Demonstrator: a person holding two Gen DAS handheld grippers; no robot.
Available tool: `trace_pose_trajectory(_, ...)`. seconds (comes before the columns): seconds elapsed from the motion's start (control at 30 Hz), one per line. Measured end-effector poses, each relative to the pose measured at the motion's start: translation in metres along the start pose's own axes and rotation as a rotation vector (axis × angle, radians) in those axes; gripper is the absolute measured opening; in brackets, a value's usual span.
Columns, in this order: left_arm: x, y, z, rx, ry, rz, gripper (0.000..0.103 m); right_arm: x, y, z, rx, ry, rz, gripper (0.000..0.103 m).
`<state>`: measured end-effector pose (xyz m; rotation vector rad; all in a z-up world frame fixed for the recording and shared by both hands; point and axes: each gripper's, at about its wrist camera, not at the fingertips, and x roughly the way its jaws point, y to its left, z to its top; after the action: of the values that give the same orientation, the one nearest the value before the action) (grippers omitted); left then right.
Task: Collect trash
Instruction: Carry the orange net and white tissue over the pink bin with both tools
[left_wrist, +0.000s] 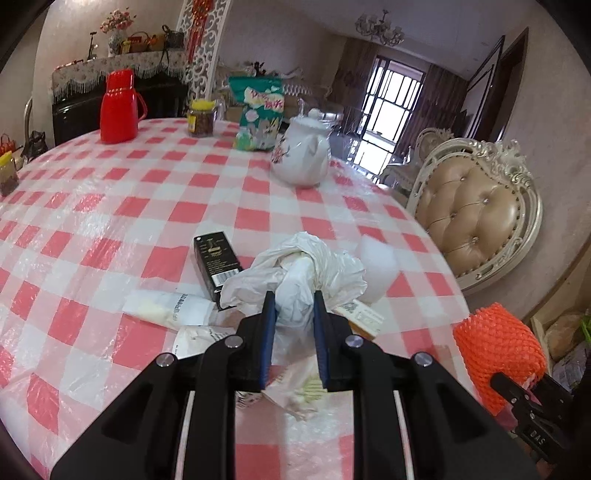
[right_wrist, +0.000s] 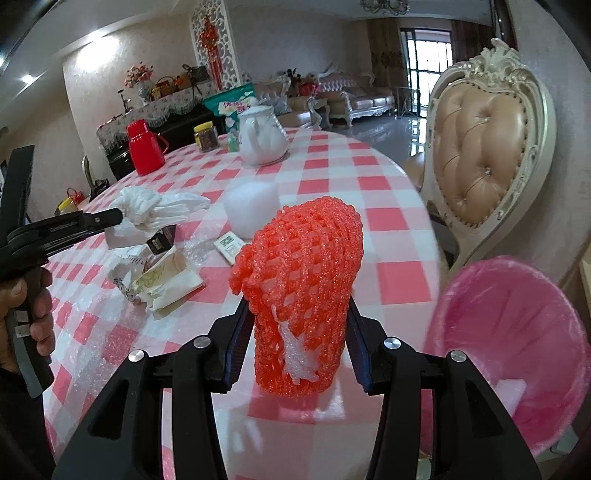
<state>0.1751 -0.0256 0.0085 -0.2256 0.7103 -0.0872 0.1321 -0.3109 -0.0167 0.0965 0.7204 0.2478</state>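
My left gripper (left_wrist: 294, 297) is shut on a crumpled white plastic bag (left_wrist: 295, 275), held a little above the pink checked table (left_wrist: 110, 206); the same bag (right_wrist: 155, 208) shows in the right wrist view at the left gripper's tip. My right gripper (right_wrist: 297, 306) is shut on an orange foam net sleeve (right_wrist: 303, 280), lifted above the table edge; the same sleeve (left_wrist: 498, 354) appears at the right of the left wrist view. A bin lined with a pink bag (right_wrist: 517, 332) stands beside the table, right of the sleeve.
Loose trash lies on the table: a black carton (left_wrist: 216, 264), white wrappers (left_wrist: 173, 308), a white foam block (right_wrist: 251, 212), a small label card (right_wrist: 229, 245). Farther back stand a white teapot (left_wrist: 303, 151), red flask (left_wrist: 118, 107), jar (left_wrist: 201, 118). A padded chair (right_wrist: 487, 155) is at the right.
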Motion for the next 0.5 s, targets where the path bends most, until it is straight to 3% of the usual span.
trace_pose_trajectory(0.5, -0.026, -0.09, -0.015, 0.094, -0.015, -0.161, 0.019, -0.049, -0.075, -0.007, 0.095, -0.066, -0.158, 0.046)
